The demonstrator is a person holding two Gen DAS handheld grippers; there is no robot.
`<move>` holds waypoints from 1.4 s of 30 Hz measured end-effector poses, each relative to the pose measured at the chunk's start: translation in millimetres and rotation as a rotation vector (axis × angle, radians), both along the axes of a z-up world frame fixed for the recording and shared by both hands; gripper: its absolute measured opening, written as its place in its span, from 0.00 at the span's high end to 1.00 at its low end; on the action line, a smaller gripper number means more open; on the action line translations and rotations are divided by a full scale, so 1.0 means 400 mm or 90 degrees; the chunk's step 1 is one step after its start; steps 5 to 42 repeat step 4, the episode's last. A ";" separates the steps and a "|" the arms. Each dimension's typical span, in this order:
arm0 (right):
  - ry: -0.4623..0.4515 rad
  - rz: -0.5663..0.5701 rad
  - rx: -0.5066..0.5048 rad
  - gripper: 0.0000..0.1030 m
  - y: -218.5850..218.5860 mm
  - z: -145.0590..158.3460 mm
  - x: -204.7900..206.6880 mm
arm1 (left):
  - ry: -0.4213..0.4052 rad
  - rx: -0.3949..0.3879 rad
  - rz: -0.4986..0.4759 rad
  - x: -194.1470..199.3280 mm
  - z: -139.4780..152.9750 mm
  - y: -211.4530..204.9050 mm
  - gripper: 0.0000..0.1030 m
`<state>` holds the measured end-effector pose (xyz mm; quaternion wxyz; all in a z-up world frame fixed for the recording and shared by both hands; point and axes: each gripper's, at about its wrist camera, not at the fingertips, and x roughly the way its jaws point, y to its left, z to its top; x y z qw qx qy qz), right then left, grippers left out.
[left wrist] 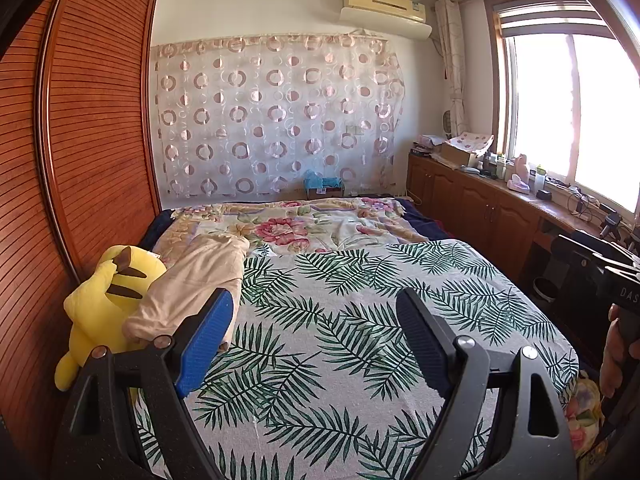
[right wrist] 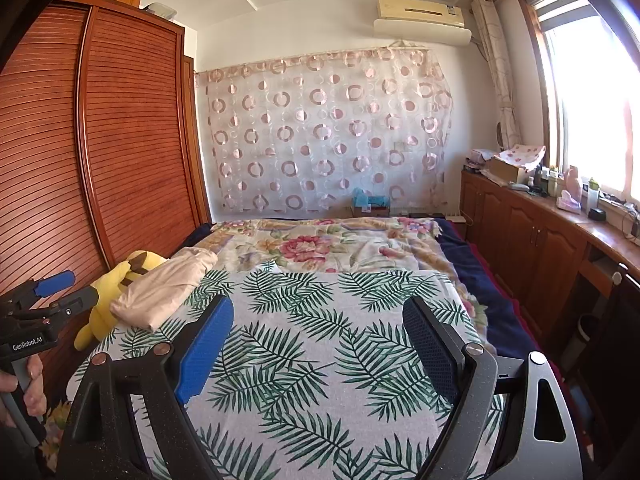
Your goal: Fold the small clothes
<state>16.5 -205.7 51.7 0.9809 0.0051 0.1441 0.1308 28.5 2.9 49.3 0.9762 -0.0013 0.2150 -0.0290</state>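
Both tongs, left (left wrist: 316,336) and right (right wrist: 320,344), hang spread and empty; reach lower left for the beige garment (left wrist: 192,284), pinching one edge.

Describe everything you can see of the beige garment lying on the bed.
The beige garment is a soft, plain, pale cloth, loosely bundled into a long, rumpled shape rather than spread flat. It lies at the left edge of the leaf-print sheet, its far end reaching the floral blanket. One side rests against the yellow plush toy. Neither gripper touches it.
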 end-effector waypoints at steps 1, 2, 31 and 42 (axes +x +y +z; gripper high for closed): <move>0.000 0.000 0.000 0.15 0.000 -0.001 0.000 | 0.000 0.000 -0.001 0.000 0.000 -0.001 0.18; 0.000 0.001 0.000 0.15 0.000 0.000 0.001 | 0.001 0.000 -0.001 0.000 0.000 -0.001 0.18; 0.000 0.000 0.000 0.15 0.002 0.000 0.001 | 0.001 -0.001 0.000 0.000 -0.001 0.000 0.18; 0.000 0.000 0.000 0.15 0.002 0.000 0.001 | 0.001 -0.001 0.000 0.000 -0.001 0.000 0.18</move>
